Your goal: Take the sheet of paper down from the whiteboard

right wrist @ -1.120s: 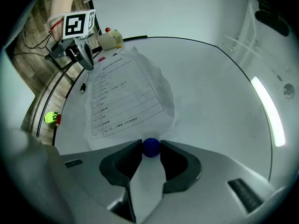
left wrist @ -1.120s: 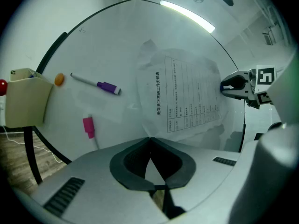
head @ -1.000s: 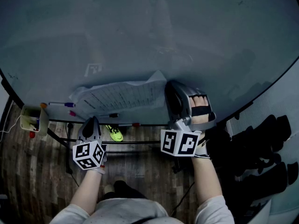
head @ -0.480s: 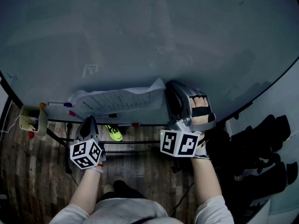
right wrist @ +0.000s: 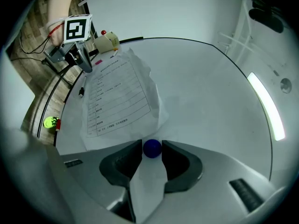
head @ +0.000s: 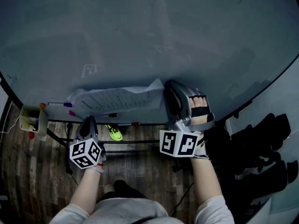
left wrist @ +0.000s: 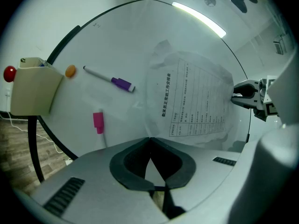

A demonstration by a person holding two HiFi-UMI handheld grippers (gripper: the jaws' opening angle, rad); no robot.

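Note:
The printed sheet of paper (head: 117, 98) hangs low on the whiteboard (head: 140, 36), rumpled at its edges. In the right gripper view a small blue ball magnet (right wrist: 152, 149) sits at the sheet's (right wrist: 117, 92) corner. My right gripper (right wrist: 152, 146) is shut on it, both pads touching it. In the head view that gripper (head: 169, 90) stands at the sheet's upper right corner. My left gripper (left wrist: 150, 139) is shut, and the sheet's (left wrist: 196, 97) pale lower edge runs into its closed tips. From above, the left gripper (head: 90, 120) is below the sheet's left end.
A cream holder (left wrist: 32, 87) with a red magnet (left wrist: 9, 73) hangs at the board's left, beside an orange magnet (left wrist: 70, 70). A purple-capped marker (left wrist: 110, 79) and a pink-capped one (left wrist: 98, 122) stick to the board. A green object (head: 114, 133) lies on the floor; dark things (head: 261, 143) stand at right.
The sheet's lower edge has drawn up, so it looks narrower against the board. The left gripper's cube has rolled slightly. The right gripper has stayed put.

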